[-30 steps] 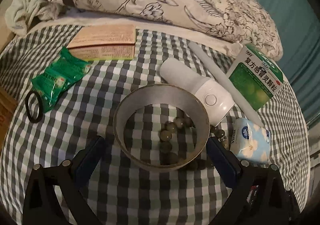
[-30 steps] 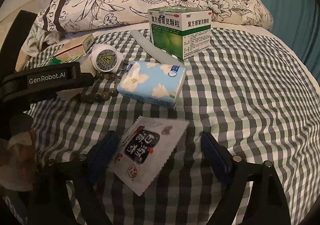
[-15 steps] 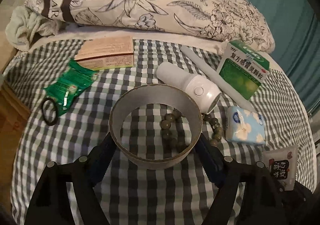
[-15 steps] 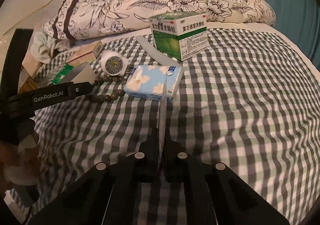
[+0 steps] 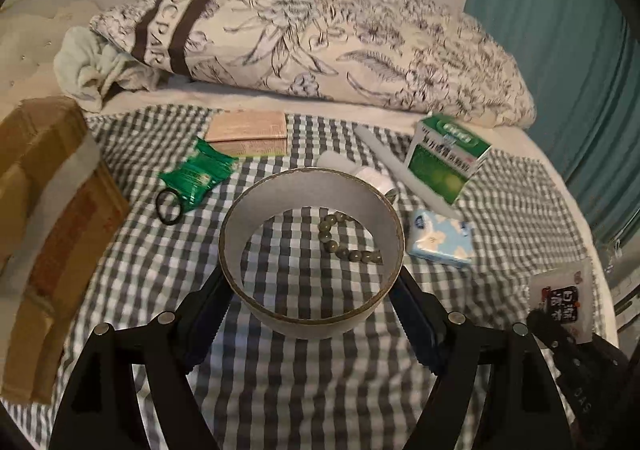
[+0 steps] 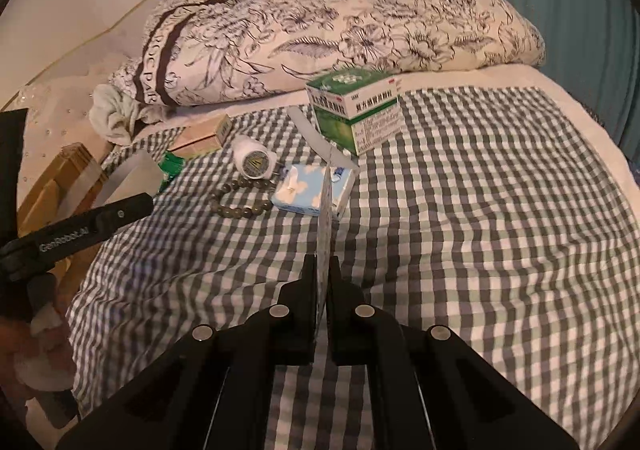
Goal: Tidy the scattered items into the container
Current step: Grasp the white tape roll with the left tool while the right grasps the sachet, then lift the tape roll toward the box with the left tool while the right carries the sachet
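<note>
My left gripper (image 5: 310, 310) is shut on a grey tape ring (image 5: 276, 316) and holds it above the checked bed cover; a bead bracelet (image 5: 346, 246) shows through the ring. My right gripper (image 6: 323, 270) is shut on a flat white sachet (image 6: 326, 210), seen edge-on and lifted off the cover; it also shows in the left wrist view (image 5: 562, 298). Lying around are a blue floral tissue pack (image 6: 304, 190), the bead bracelet (image 6: 240, 206), a white bottle (image 6: 252, 158), a green medicine box (image 6: 356, 110), a green sachet (image 5: 198, 174) and a black hair tie (image 5: 168, 206).
A cardboard box (image 5: 40, 218) stands at the bed's left edge. A floral pillow (image 5: 320, 50) and a crumpled cloth (image 5: 96, 70) lie at the back. A flat pink box (image 5: 248, 132) and a white stick (image 5: 400, 166) lie near the pillow. A teal curtain (image 5: 580, 50) hangs on the right.
My right gripper closed on the white sachet and lifted it off the cover. My left gripper closed on the tape ring and raised it, drawing back toward the left.
</note>
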The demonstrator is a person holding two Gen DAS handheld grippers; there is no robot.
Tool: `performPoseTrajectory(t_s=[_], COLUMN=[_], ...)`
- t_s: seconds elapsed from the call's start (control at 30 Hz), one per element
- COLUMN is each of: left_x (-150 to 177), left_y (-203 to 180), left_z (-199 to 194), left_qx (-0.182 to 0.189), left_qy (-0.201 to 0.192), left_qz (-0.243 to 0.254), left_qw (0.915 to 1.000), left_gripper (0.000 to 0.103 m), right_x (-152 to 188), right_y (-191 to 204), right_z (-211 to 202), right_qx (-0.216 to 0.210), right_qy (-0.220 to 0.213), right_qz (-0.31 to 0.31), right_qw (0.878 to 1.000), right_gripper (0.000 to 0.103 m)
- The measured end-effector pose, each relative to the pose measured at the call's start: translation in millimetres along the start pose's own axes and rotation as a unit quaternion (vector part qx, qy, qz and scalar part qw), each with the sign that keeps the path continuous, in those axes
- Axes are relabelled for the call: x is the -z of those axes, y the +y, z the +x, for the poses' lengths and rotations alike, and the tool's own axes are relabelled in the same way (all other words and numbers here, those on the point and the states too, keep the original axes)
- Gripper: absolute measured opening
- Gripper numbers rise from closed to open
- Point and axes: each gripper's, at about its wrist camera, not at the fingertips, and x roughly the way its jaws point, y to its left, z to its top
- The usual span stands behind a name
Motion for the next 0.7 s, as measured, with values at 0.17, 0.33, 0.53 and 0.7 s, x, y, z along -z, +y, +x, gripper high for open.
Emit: performPoseTrajectory(t_s=[0.17,0.33,0.53,0.7], left_x=[-2,-3,6,13], left_y=[-8,-15,-20,-11], left_z=[-47,-85,-121,-145], left_qx=[0.006,0.021,0.021,0.030], left_qy=[-0.023,-0.040,-0.050,-0.059], left_qz=[0.007,0.014,0.044,0.053], left_qw=[0.9997,0.9989,0.9975,0.9964], left_gripper=[0.081,0.081,0.081,0.081], right_x=[-4,-8,-8,-9], right_y=[11,25,37,48], right_z=[-29,-60,-93,-118], right_qx=[-0.007,-0.008,-0.007,-0.004], right_qy=[-0.020,-0.037,-0.050,-0.062], right_qz=[-0.014,-0.028,-0.028,-0.032], right_qw=[1.000,0.999,0.998,0.998], right_gripper=[0.004,0.004,0.004,0.004])
